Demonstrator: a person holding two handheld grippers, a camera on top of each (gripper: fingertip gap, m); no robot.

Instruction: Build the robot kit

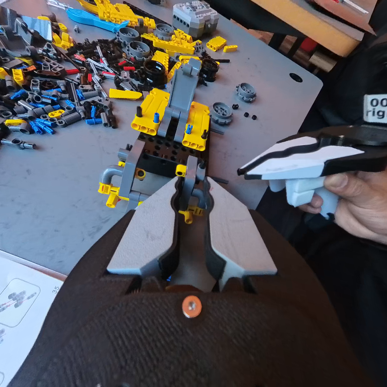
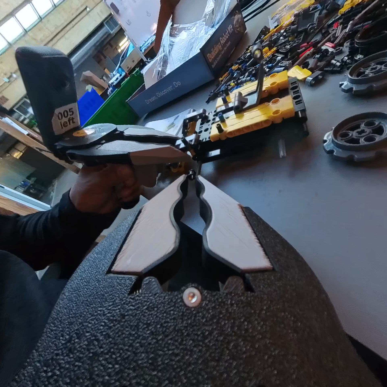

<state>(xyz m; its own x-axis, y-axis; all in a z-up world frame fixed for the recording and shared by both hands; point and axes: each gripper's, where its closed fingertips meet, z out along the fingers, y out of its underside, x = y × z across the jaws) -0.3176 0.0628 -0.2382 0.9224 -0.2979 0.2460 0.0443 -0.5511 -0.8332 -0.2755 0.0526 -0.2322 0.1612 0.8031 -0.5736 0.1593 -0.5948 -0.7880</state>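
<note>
A part-built brick model (image 1: pixel 167 136) of yellow, black and grey beams lies on the grey table (image 1: pixel 52 199). My left gripper (image 1: pixel 191 182) is shut on a grey beam (image 1: pixel 191 173) at the model's near end. In the right wrist view the left gripper (image 2: pixel 184 146) grips that same end of the model (image 2: pixel 251 117). My right gripper (image 2: pixel 191 179) is shut on a small black pin (image 2: pixel 191 174), just in front of the model's near end. In the left wrist view the right gripper (image 1: pixel 240 171) sits right of the model, off the table's edge.
A wide pile of loose bricks, pins and axles (image 1: pixel 62 83) covers the far left of the table. Grey wheels (image 1: pixel 222 113) lie right of the model. An instruction booklet (image 1: pixel 18 303) is at the near left. An open box (image 2: pixel 178 79) stands beyond. One gripper's finger ends stand about 5 cm off the other's.
</note>
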